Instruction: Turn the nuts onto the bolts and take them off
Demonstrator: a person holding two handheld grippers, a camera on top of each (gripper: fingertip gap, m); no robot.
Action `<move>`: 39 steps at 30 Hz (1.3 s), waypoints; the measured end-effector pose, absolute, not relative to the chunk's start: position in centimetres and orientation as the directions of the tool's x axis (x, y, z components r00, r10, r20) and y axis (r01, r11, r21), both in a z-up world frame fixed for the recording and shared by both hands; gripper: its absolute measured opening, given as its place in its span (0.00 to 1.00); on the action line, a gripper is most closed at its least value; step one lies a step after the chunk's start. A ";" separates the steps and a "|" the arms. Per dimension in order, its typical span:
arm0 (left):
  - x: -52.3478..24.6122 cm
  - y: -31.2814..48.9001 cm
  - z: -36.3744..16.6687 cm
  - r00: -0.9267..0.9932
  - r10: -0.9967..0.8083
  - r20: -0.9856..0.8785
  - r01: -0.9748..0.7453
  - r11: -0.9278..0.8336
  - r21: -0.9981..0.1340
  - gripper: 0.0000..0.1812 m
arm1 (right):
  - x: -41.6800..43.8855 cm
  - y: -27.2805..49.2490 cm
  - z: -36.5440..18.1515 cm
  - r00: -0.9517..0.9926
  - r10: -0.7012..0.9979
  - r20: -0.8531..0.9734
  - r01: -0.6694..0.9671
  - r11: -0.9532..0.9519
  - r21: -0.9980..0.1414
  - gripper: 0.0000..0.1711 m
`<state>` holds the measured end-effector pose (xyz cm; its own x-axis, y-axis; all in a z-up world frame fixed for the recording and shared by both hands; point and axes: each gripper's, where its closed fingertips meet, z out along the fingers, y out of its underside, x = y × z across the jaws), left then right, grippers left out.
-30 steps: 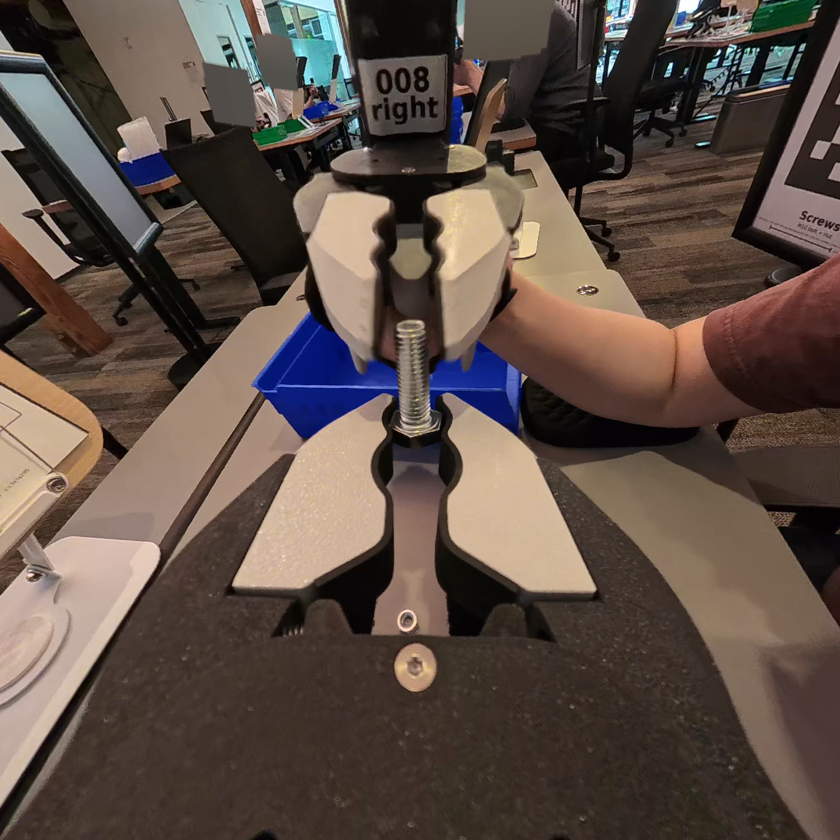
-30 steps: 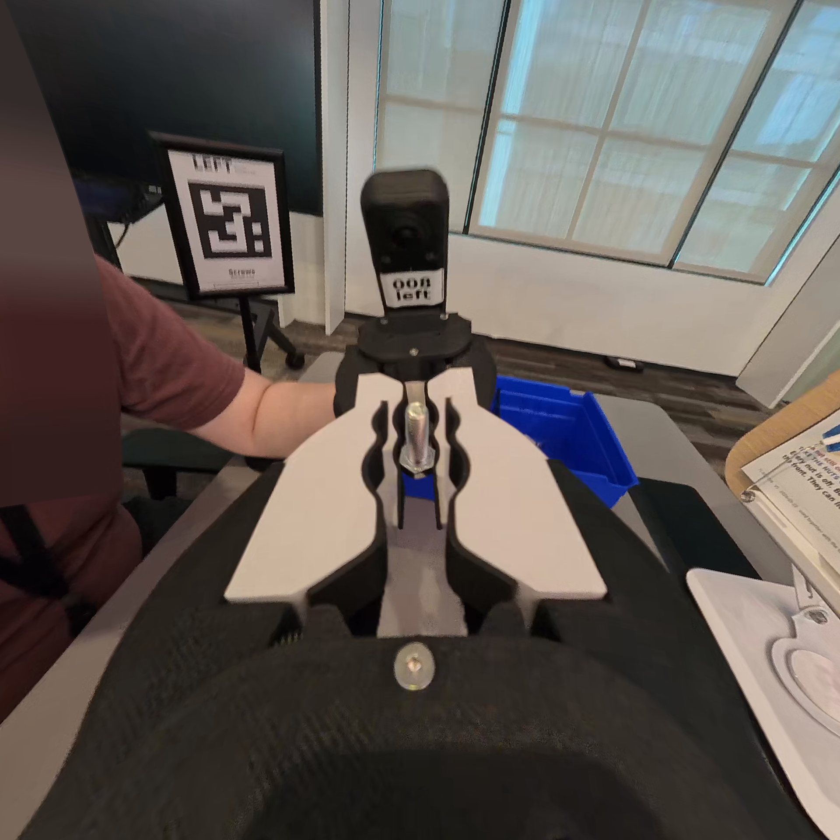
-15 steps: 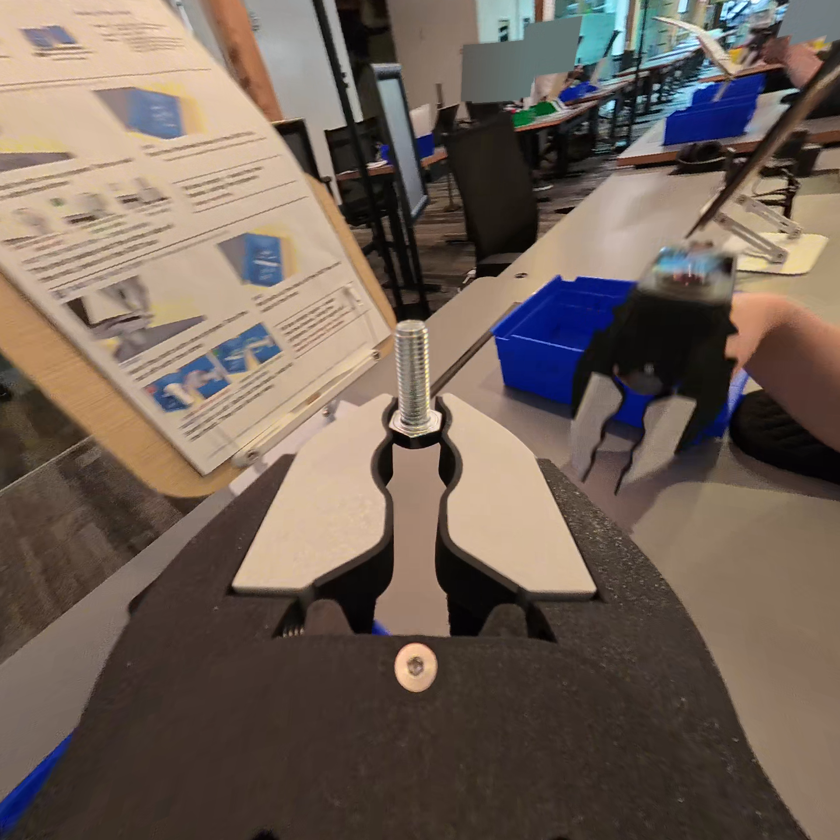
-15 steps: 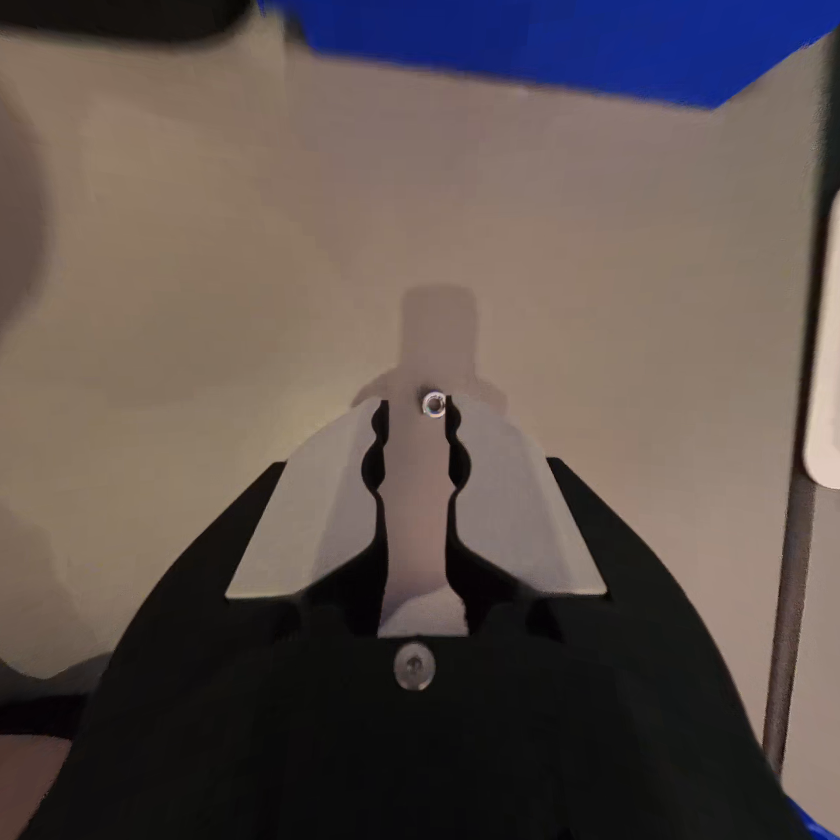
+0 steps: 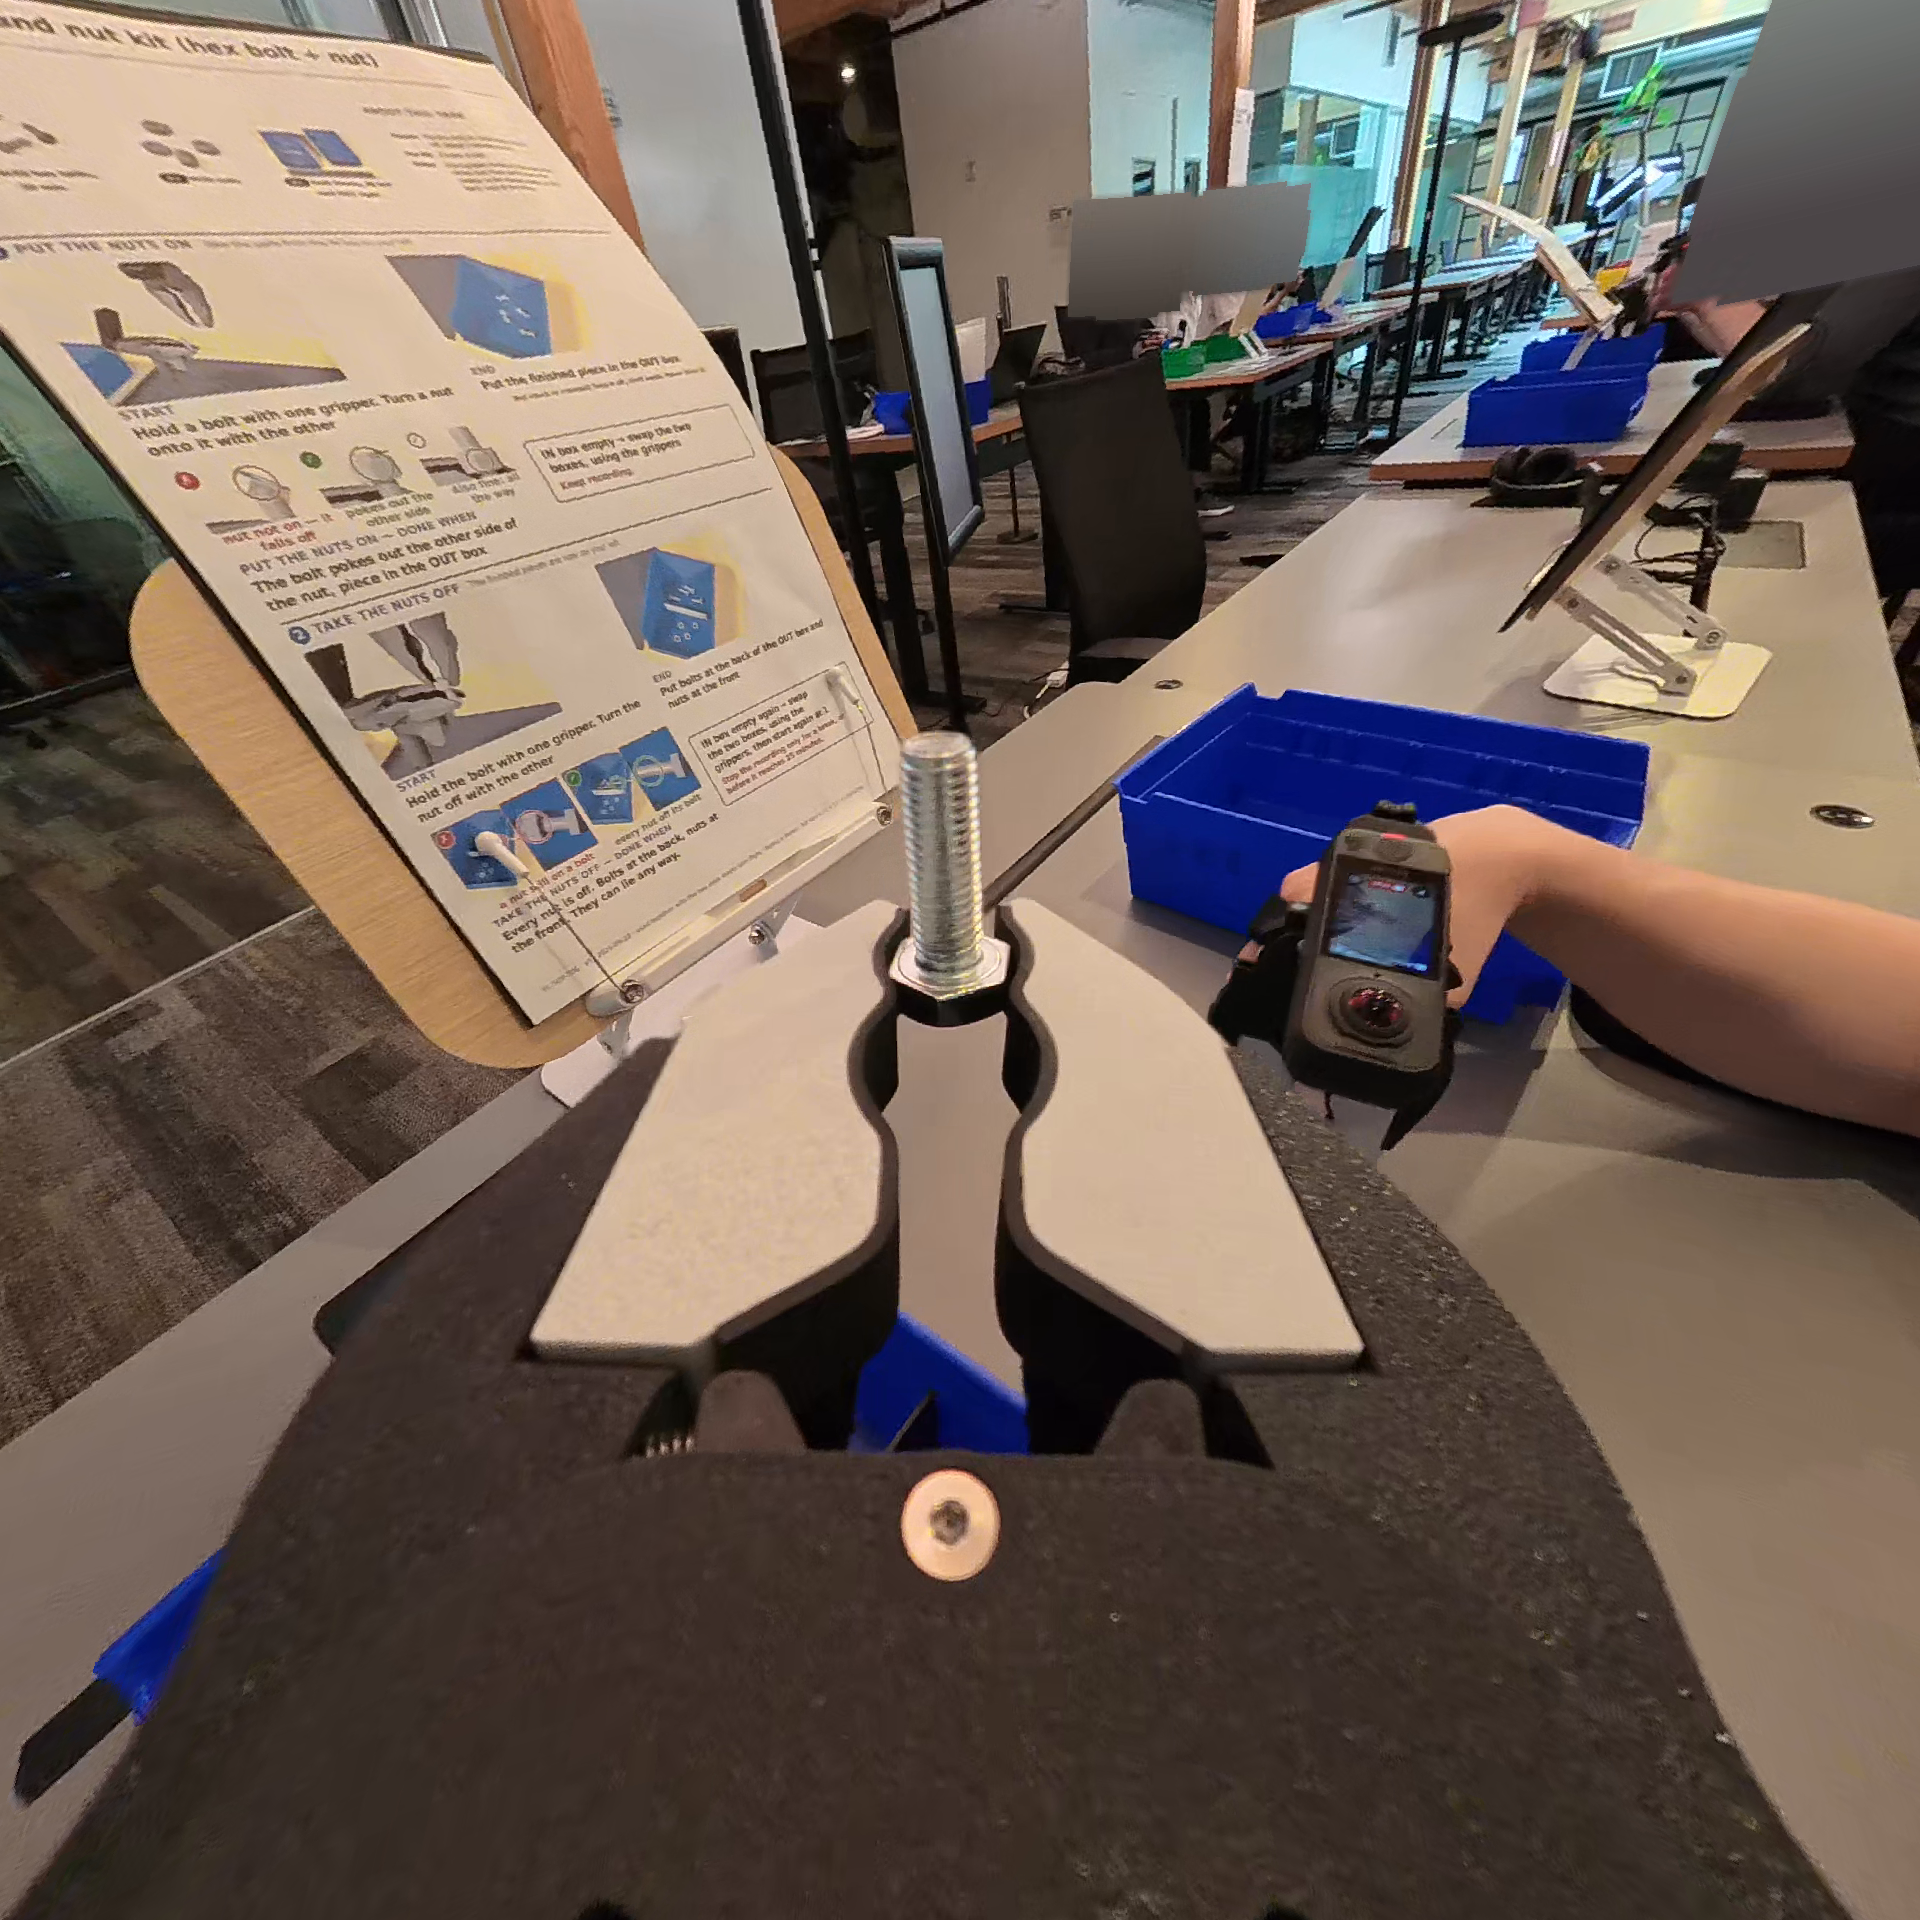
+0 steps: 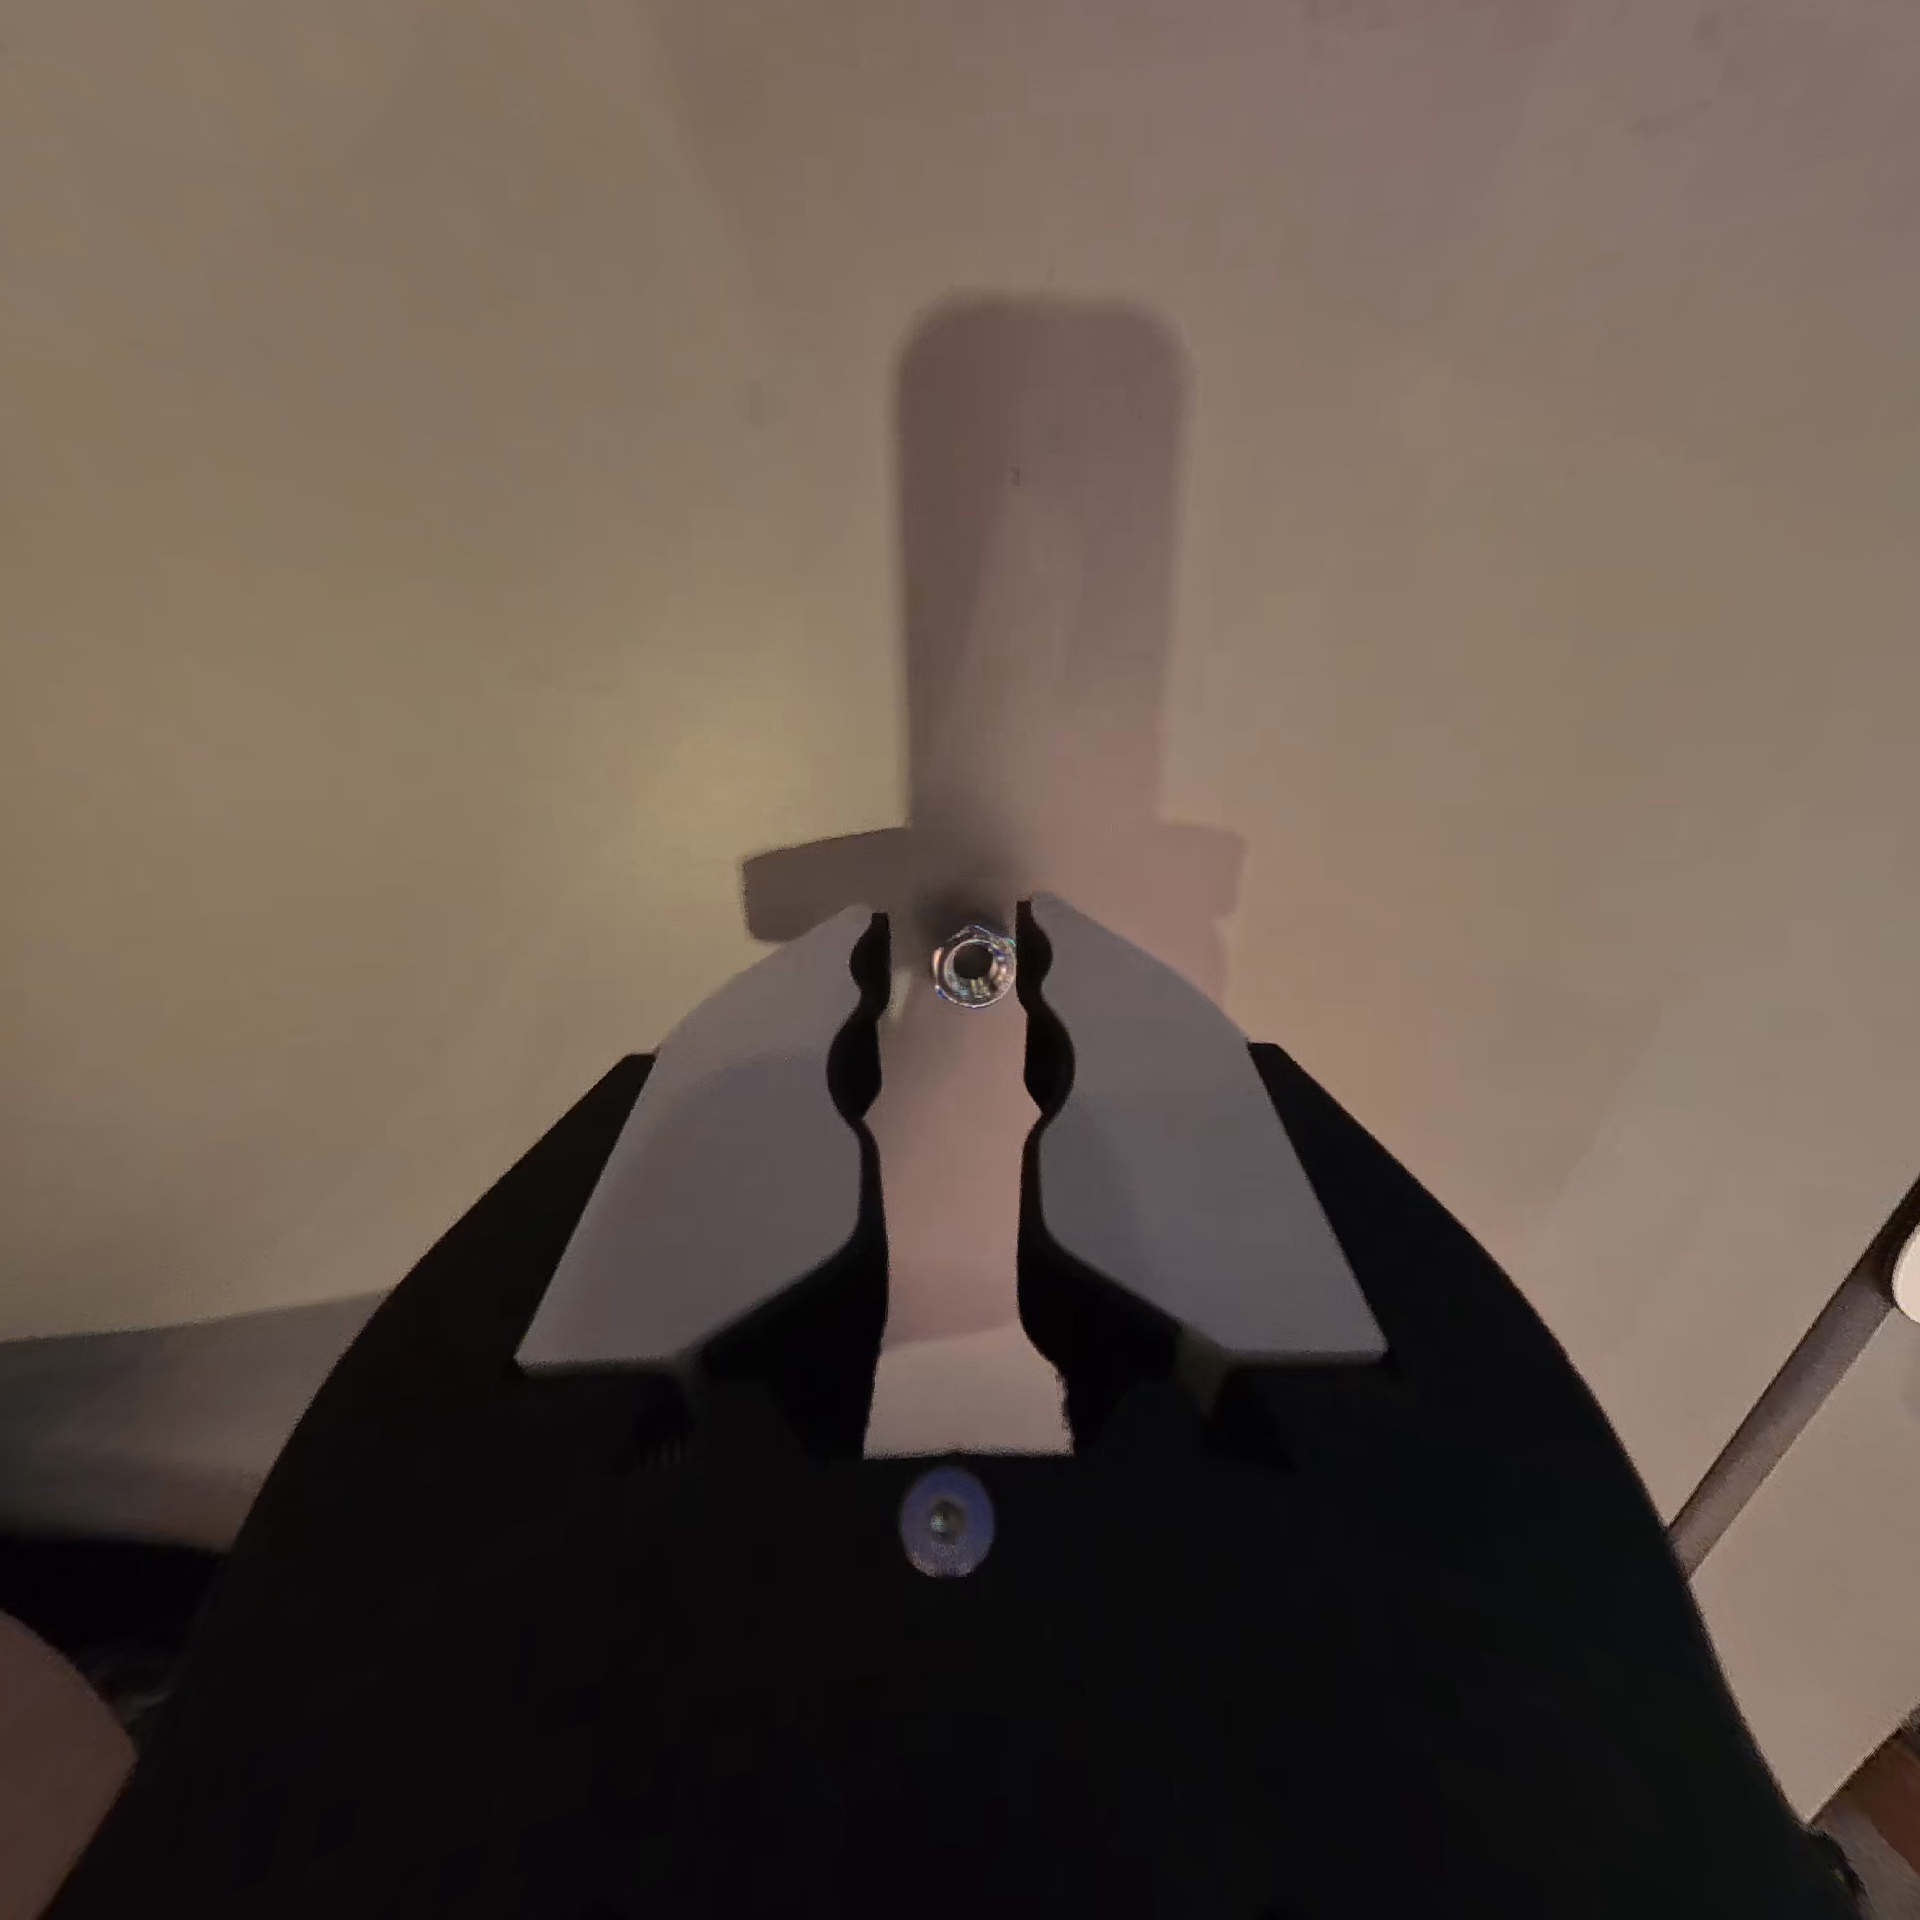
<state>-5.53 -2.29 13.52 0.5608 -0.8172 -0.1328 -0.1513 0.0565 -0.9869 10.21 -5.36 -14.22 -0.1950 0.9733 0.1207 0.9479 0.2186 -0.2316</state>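
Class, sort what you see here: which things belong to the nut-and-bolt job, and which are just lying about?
Belongs to the job:
bolt, clamped in the left gripper
nut, between the right gripper jaws
blue bin

Lying about:
instruction board
tablet stand
office chair

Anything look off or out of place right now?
Nothing stands out. The left gripper holds the bolt upright by its head. The nut sits between the right gripper's fingertips, just above the table. No damage shows.
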 end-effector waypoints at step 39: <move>14.3 -7.8 -0.3 0.013 -0.963 -0.270 -0.569 0.215 -0.794 0.08 | 14.6 -9.8 5.8 -0.008 0.906 0.424 0.592 0.346 -0.728 0.11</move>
